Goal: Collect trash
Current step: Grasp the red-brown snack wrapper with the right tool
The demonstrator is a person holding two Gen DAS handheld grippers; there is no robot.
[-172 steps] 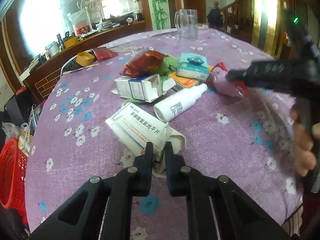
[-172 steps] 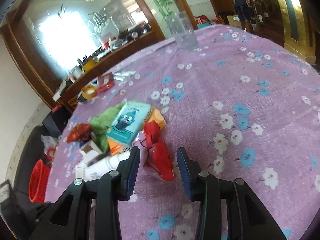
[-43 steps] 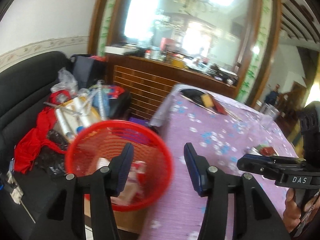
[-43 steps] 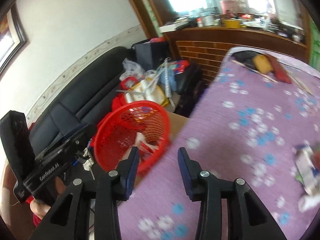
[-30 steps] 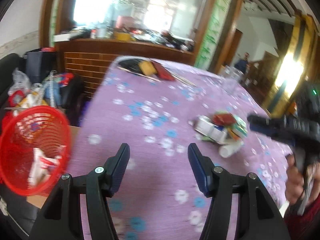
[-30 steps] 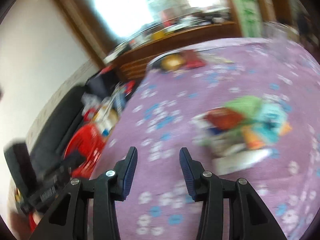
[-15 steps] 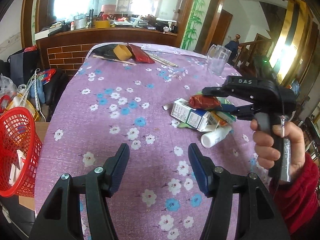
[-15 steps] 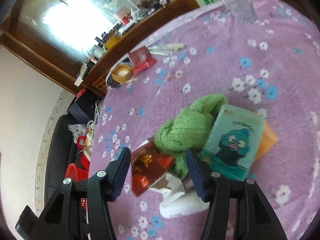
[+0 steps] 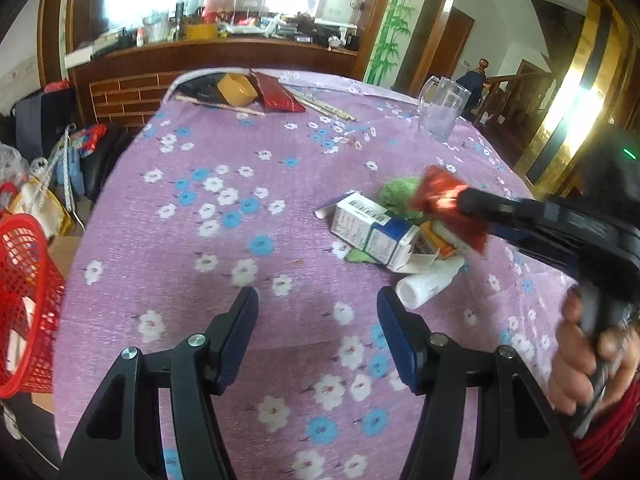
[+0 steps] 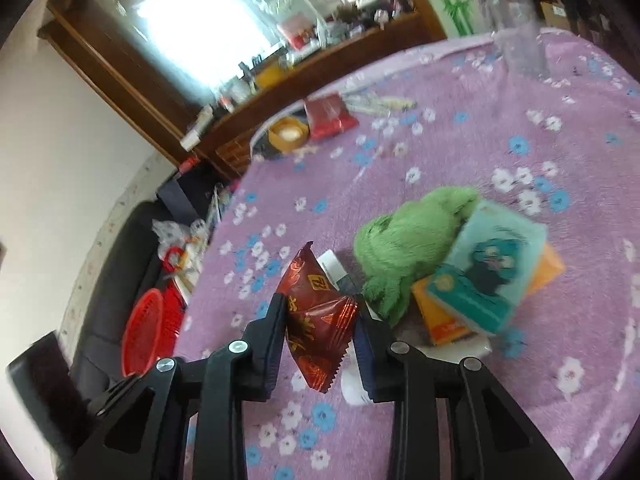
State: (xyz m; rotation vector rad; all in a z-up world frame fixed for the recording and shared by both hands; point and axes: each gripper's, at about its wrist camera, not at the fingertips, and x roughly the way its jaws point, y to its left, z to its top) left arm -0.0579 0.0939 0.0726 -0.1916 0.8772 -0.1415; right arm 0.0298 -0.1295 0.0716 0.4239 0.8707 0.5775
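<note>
Red snack wrapper [image 10: 318, 316] sits between my right gripper's [image 10: 320, 320] closing jaws, while my left gripper [image 9: 316, 316] hangs open and empty over the table [image 9: 192, 240].

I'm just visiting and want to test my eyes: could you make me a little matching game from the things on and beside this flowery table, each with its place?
Things:
1. red wrapper
2. glass mug
3. red basket
4. green cloth

Places:
A. beside the table, below its edge
B. between the right gripper's closing jaws
C. standing alone, far side
D. under the teal pack

Pairs: 1-B, 2-C, 3-A, 4-D
</note>
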